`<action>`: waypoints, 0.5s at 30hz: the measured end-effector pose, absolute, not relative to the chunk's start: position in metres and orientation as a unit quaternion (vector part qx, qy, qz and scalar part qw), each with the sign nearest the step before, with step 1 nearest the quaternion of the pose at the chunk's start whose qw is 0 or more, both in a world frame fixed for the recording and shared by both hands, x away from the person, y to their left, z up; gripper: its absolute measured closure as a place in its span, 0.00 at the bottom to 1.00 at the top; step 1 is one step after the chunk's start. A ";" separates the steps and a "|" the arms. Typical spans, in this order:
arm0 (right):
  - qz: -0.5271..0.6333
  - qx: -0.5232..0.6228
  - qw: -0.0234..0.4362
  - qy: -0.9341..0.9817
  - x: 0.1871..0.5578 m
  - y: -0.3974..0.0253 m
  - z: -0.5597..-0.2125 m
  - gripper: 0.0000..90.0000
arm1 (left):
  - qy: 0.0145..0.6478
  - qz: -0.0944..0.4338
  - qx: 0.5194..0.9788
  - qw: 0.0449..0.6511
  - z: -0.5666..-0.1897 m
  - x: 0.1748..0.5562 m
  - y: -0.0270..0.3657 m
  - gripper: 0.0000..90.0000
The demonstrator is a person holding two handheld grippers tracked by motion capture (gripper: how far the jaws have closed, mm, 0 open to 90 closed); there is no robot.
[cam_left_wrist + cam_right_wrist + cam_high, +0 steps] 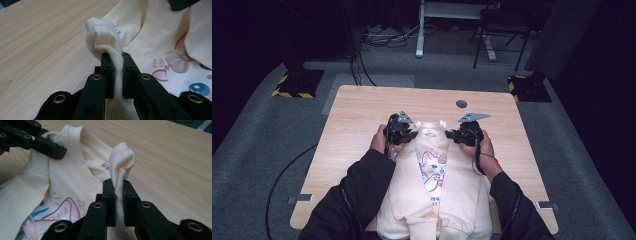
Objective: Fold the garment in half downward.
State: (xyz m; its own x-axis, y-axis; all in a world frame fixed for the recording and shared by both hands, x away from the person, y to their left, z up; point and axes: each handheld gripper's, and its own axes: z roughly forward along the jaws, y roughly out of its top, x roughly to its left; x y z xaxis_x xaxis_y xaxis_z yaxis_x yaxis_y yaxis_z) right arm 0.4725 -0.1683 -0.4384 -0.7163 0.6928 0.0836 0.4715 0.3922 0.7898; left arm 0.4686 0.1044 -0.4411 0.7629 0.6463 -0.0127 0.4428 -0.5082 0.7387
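Note:
A cream t-shirt (432, 192) with a pastel cartoon print lies on the wooden table (362, 107), both side parts folded in toward the middle. My left gripper (404, 132) holds its left shoulder beside the collar, and a bunched fold of cream cloth (103, 37) is pinched between the shut jaws. My right gripper (462, 134) holds the opposite shoulder, where another fold (122, 157) sticks up between its shut jaws. Across the collar (75, 152) in the right gripper view shows the left gripper (37, 140).
The shirt's lower part hangs over the table's near edge. A small dark round disc (461, 104) sits on the table's far side. Bare wood lies to the left and right of the shirt. Chairs and a desk frame stand on the grey floor beyond.

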 end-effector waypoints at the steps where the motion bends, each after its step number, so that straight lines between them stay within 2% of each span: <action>1: 0.427 0.347 0.128 0.825 0.469 -0.168 -0.437 0.93 | 0.311 0.131 0.860 0.383 -0.440 0.465 0.105 0.92; 15: 0.470 0.280 0.093 0.832 0.411 -0.181 -0.434 0.93 | 0.244 0.107 0.879 0.396 -0.438 0.404 0.114 0.91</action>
